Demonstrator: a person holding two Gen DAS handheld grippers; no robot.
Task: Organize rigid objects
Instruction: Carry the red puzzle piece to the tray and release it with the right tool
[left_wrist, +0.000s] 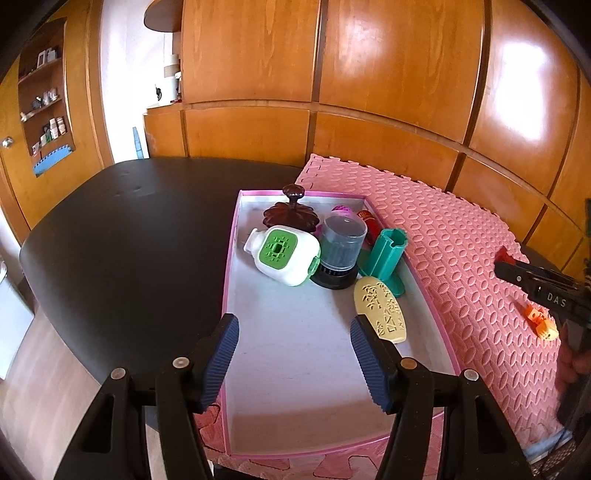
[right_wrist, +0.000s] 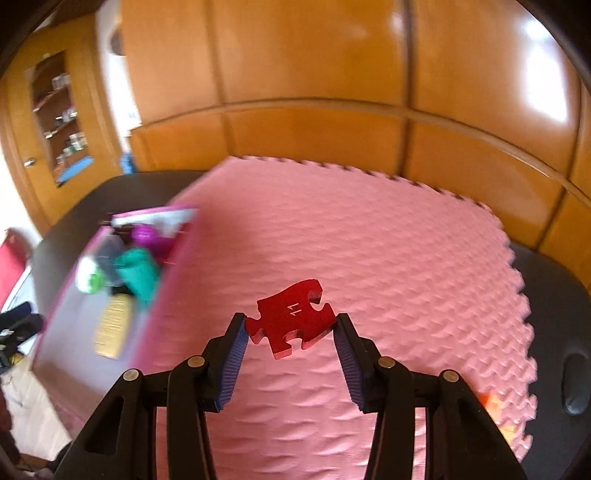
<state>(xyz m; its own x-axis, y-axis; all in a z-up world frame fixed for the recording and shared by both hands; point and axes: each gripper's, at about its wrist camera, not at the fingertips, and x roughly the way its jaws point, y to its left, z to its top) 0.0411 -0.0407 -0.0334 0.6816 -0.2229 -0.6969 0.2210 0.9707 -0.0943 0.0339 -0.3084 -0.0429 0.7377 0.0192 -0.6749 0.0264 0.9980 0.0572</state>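
Puzzle piece (right_wrist: 291, 323), red, marked 11, clamped edge to edge between the pads of right gripper (right_wrist: 291, 345); flat face up, long axis running jaw to jaw, carried clear above pink foam mat (right_wrist: 369, 240). Pink-rimmed tray (right_wrist: 55, 295) up and to the left of these jaws, blurred, already holding green stand (left_wrist: 386, 258), yellow embossed tag (left_wrist: 382, 314), white-and-green bottle (left_wrist: 282, 258). Left gripper (left_wrist: 293, 354) with jaws apart, nothing between, hanging over bare tray floor at near end (left_wrist: 295, 369). Free floor dead ahead of left jaws, so likely drop spot. Right hand the carrier and the only loaded one; probable next move leftward to tray. 2 small blocks, orange and yellow (left_wrist: 541, 323), on mat to the right.
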